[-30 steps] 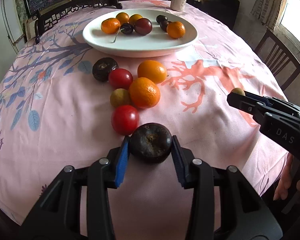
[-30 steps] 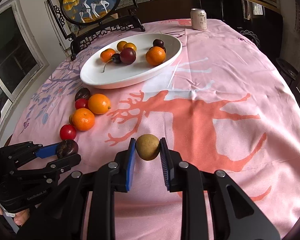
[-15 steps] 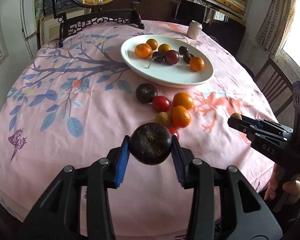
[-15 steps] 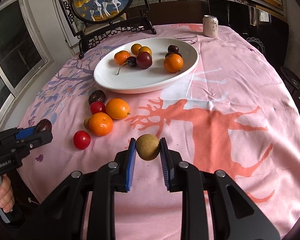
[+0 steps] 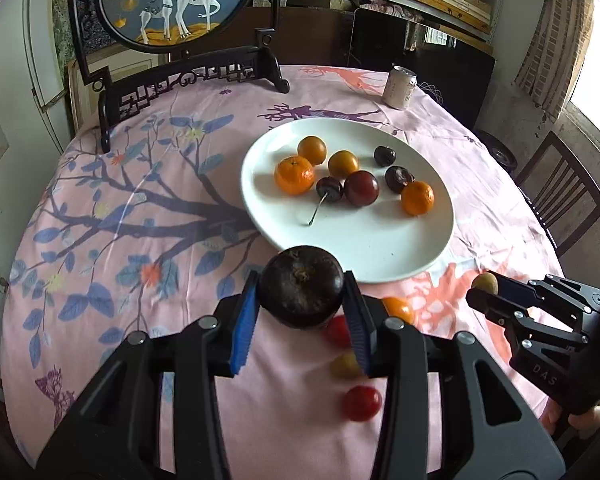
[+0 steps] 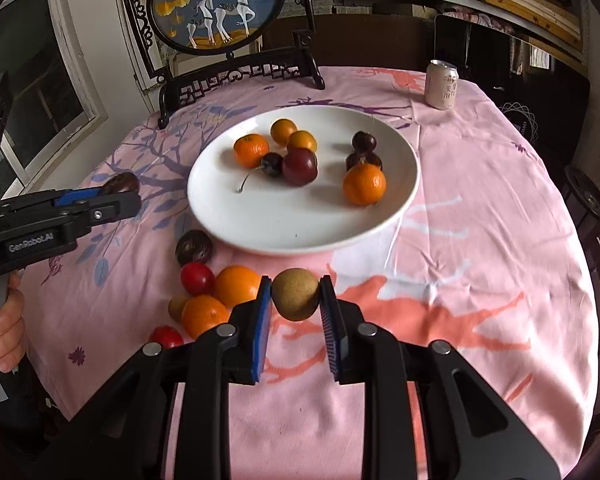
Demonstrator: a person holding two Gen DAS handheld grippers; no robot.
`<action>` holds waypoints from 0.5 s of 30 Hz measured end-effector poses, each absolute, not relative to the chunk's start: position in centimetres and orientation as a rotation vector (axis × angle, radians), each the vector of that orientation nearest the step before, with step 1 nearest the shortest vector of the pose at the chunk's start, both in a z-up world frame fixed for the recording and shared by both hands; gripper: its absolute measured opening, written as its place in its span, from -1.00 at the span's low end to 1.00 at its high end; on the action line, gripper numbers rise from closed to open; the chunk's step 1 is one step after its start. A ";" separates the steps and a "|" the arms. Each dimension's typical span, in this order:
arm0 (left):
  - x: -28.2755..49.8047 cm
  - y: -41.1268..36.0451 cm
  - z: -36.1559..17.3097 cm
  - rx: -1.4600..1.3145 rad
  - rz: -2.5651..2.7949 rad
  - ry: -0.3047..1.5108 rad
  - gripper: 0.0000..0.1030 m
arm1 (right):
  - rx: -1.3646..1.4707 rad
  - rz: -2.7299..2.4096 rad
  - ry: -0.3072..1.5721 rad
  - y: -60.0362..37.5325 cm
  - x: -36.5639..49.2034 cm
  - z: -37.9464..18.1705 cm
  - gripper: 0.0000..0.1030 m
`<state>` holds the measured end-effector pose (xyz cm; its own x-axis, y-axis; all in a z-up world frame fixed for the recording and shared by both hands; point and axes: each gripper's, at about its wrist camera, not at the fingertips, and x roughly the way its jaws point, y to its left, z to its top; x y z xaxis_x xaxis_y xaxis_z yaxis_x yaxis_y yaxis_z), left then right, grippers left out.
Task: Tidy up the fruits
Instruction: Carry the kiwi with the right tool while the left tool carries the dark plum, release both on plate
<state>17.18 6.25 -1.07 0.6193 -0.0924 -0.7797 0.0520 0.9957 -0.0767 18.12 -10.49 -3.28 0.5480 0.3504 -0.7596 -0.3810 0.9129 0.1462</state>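
Left wrist view: a dark round fruit, possibly a passion fruit [image 5: 301, 293], is pinched between the blue pads of the left gripper [image 5: 301, 300], held clear of the worktop [image 5: 100, 240]. The white plate [image 5: 380, 256] lies directly ahead along the gripper's line, its near rim just beyond the fruit. The plate already carries mandarins, dark plums and a stemmed cherry, grouped toward its far half; the near half is bare.

Right wrist view: the right gripper [image 6: 295, 300] has its jaws pressed on a small tan-brown fruit [image 6: 295, 294], also off the cloth. The plate [image 6: 308, 236] lies ahead and slightly left, with the loose cluster on the cloth between: a dark fruit [image 6: 194, 246], two red tomatoes, two mandarins and one small tan fruit.

Judgement: both carried fruits are near-round, so no long axis governs release. The left gripper appears nearer to the plate rim and better aligned; a short forward advance would bring it over the bare near half. The right gripper needs a longer reach, passing above the cluster. Risk: round fruit may roll once released.

A drinks can [image 6: 442, 84] stands beyond the plate, well apart.
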 end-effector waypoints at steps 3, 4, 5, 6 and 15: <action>20.7 5.8 -1.4 -0.051 -0.091 0.934 -0.20 | -0.068 0.423 0.883 -9.8 21.0 -2.5 -0.52; 22.0 5.6 -1.4 -0.047 -0.090 0.940 -0.20 | -0.086 0.417 0.869 -9.6 22.0 -2.2 -0.52; 23.0 5.4 -1.6 -0.039 -0.090 0.946 -0.20 | -0.099 0.412 0.856 -9.3 23.1 -1.9 -0.52; 24.1 5.1 -1.8 -0.034 -0.090 0.955 -0.20 | -0.108 0.410 0.853 -9.0 24.1 -1.8 -0.52; 31.2 4.2 -4.8 -0.045 -0.069 1.051 -0.20 | -0.159 0.381 0.900 -6.9 32.9 -4.6 -0.52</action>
